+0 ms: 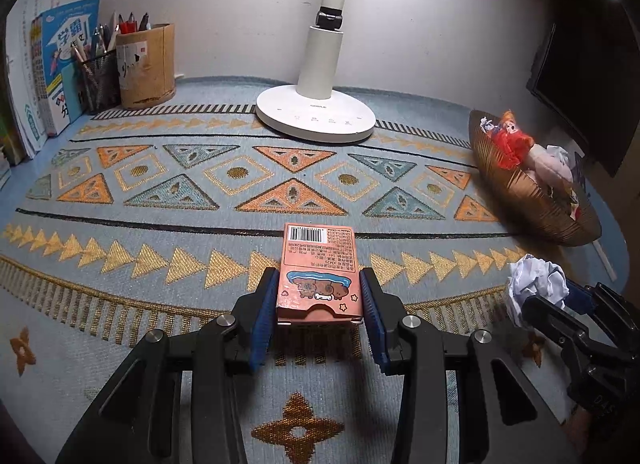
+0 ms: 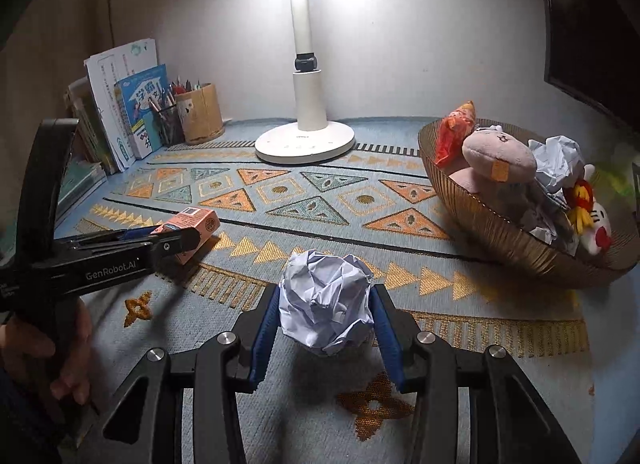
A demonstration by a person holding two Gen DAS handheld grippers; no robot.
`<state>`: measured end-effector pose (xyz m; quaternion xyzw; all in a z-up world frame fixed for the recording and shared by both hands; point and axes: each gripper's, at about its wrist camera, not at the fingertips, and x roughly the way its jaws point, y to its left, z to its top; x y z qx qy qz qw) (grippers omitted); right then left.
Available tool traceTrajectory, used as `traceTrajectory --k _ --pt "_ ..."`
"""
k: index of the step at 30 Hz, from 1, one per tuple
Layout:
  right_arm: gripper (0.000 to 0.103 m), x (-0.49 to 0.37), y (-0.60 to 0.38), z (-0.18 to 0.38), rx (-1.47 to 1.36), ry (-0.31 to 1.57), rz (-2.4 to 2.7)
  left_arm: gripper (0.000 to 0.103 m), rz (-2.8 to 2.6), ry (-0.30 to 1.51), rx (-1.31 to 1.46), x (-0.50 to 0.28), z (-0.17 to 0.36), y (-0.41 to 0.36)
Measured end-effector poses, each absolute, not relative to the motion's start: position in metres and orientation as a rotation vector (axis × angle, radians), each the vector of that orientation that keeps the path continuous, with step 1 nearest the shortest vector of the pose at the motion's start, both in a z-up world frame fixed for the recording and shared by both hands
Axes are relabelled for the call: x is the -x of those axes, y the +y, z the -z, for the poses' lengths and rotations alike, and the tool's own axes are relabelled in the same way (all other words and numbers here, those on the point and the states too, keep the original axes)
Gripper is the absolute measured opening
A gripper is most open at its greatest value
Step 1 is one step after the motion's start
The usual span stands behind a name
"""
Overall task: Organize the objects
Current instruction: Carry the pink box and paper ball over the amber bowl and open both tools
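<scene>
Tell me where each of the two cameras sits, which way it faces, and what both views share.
Left wrist: on the left gripper, facing forward and down at the pink box it clamps; the right gripper shows at right.
Right wrist: on the right gripper, facing the crumpled paper ball between its fingers; the left gripper and a hand show at left.
Shared: lamp, patterned cloth, basket, pen holders.
</scene>
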<state>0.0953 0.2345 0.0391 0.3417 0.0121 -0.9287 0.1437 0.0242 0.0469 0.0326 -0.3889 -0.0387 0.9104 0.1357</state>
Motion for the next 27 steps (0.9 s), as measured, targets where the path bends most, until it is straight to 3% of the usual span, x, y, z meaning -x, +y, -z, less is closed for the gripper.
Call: traceTrajectory --k 4,12,16,22,24,25,27 --pt "0.044 -0.098 0.27 -0.056 -0.967 -0.172 2.662 0.037 -2.567 -0.19 1.022 -0.023 -0.066 0.072" --pt "0.044 -0.088 0.385 -0.134 -0.754 -0.403 2.955 0.037 -2.377 -0.138 0.816 0.018 -0.141 0.189" --pt "0.044 -0.051 0.435 -0.149 -0.764 -0.516 3.052 0.037 -2.34 -0.094 0.829 0.05 -0.141 0.249" --pt "0.045 0.015 0.461 -0.143 -0.85 -0.508 3.067 0.038 -2.324 -0.082 0.817 0.08 -0.13 0.295" --pt "0.052 0.03 0.467 -0.137 -0.856 -0.482 3.07 0.049 -2.33 -0.065 0.821 0.086 -0.128 0.301" --pt "0.06 0.036 0.469 -0.133 -0.895 -0.473 3.069 0.049 -2.334 -0.065 0.84 0.087 -0.128 0.3" --pt "0.063 0.038 0.473 -0.124 -0.974 -0.499 3.068 0.049 -2.316 -0.086 0.872 0.084 -0.128 0.29"
